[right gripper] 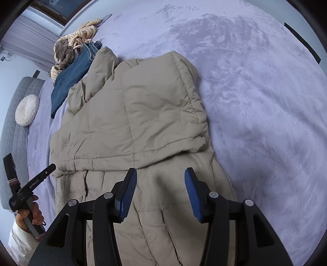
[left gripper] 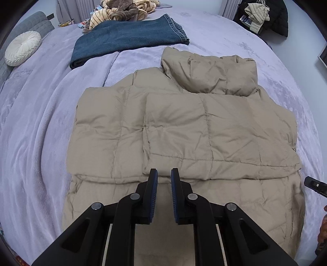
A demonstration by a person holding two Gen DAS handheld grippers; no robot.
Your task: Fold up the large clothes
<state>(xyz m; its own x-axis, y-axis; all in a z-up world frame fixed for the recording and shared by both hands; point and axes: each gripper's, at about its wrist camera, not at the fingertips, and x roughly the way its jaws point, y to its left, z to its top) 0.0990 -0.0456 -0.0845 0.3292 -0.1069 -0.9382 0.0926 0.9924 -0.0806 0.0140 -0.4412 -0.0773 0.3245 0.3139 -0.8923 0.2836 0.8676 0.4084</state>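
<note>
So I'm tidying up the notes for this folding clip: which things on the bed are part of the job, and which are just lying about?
Part of the job:
- beige quilted puffer jacket, spread on the bed
- left tongs
- right tongs

Just lying about:
- folded dark blue denim jeans
- round white pleated cushion
- heap of striped tan and brown fabric
- lilac plush bedspread

Only one readable mark: small white lettering, seemingly "GenRobot.AI", along the black arm of the left tongs (right gripper: 44, 174), seen from the right wrist view and held in a hand (right gripper: 30, 212). Nothing else legible in either view.
</note>
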